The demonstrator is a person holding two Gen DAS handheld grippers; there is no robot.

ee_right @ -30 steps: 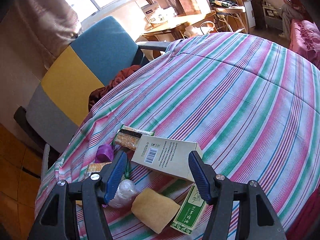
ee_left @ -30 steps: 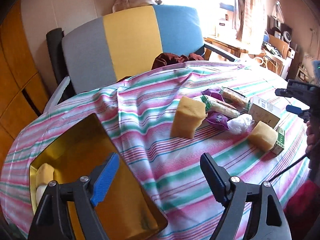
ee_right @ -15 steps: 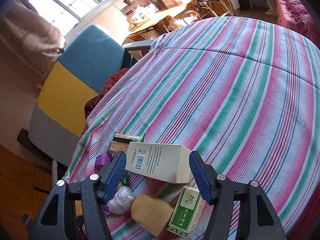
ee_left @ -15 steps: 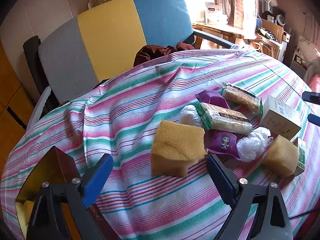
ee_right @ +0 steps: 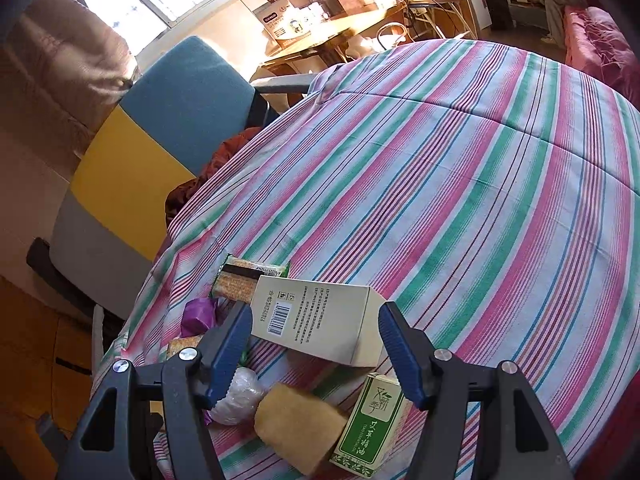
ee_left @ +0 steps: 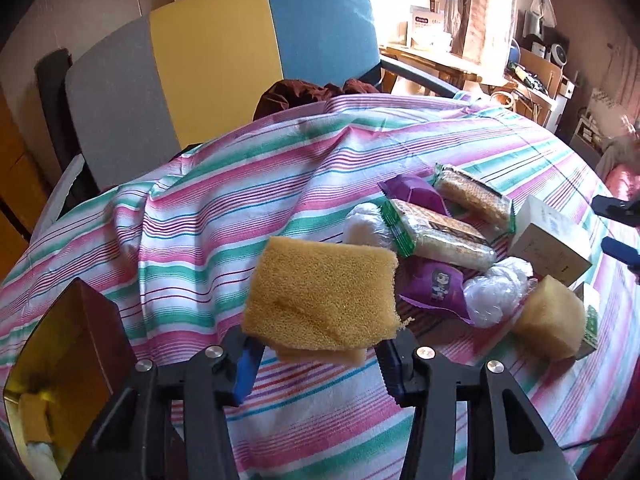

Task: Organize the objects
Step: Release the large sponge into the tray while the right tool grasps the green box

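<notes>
A large yellow sponge [ee_left: 324, 292] lies on the striped tablecloth, its near end between the fingers of my left gripper [ee_left: 320, 364]. The jaws are closing and the blue pads press its sides. To the right sit a smaller sponge [ee_left: 548, 320], purple packets [ee_left: 436, 284], two wrapped snack bars [ee_left: 440, 236], a clear plastic bundle [ee_left: 496, 288] and a beige carton [ee_left: 552, 240]. My right gripper [ee_right: 316, 344] hovers open just short of that carton [ee_right: 316, 320], touching nothing. A green box [ee_right: 372, 420] and the small sponge [ee_right: 296, 424] lie below its fingers.
An open gold tin [ee_left: 60, 360] at the lower left holds a yellow piece [ee_left: 34, 420]. A grey, yellow and blue chair [ee_left: 216, 72] stands behind the table with dark red cloth [ee_left: 304, 92] on its seat. Bare striped cloth [ee_right: 480, 184] stretches to the right.
My left gripper swung right from over the gold tin to the large sponge, and its jaws went from wide apart to closed on the sponge. The right gripper stayed nearly still.
</notes>
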